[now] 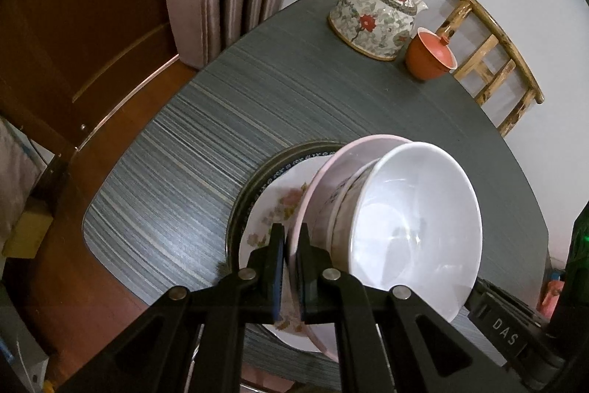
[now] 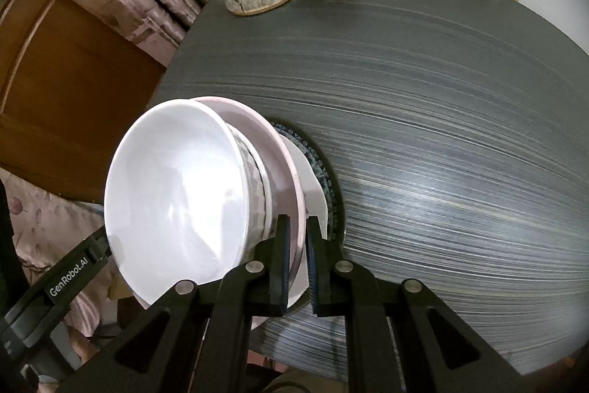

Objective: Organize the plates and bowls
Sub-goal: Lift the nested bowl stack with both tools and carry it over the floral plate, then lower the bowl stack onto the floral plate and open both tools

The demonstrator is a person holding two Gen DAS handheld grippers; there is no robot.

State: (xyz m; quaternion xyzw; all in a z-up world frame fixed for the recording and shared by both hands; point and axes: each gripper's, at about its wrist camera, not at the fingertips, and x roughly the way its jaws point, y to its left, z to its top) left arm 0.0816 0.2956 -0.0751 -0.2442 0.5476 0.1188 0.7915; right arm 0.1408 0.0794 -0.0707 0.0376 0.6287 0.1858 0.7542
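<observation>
Above the table [image 1: 221, 120], both jaws clamp the pink plate [image 1: 320, 179], white bowl [image 1: 416, 209] opening up.

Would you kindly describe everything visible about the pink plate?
The pink plate is pale, glossy, ceramic-looking, with a raised rim. The left tool and right tool are each shut on its rim. A white bowl sits in it, over a patterned bowl. Beneath lies a floral plate.
</observation>
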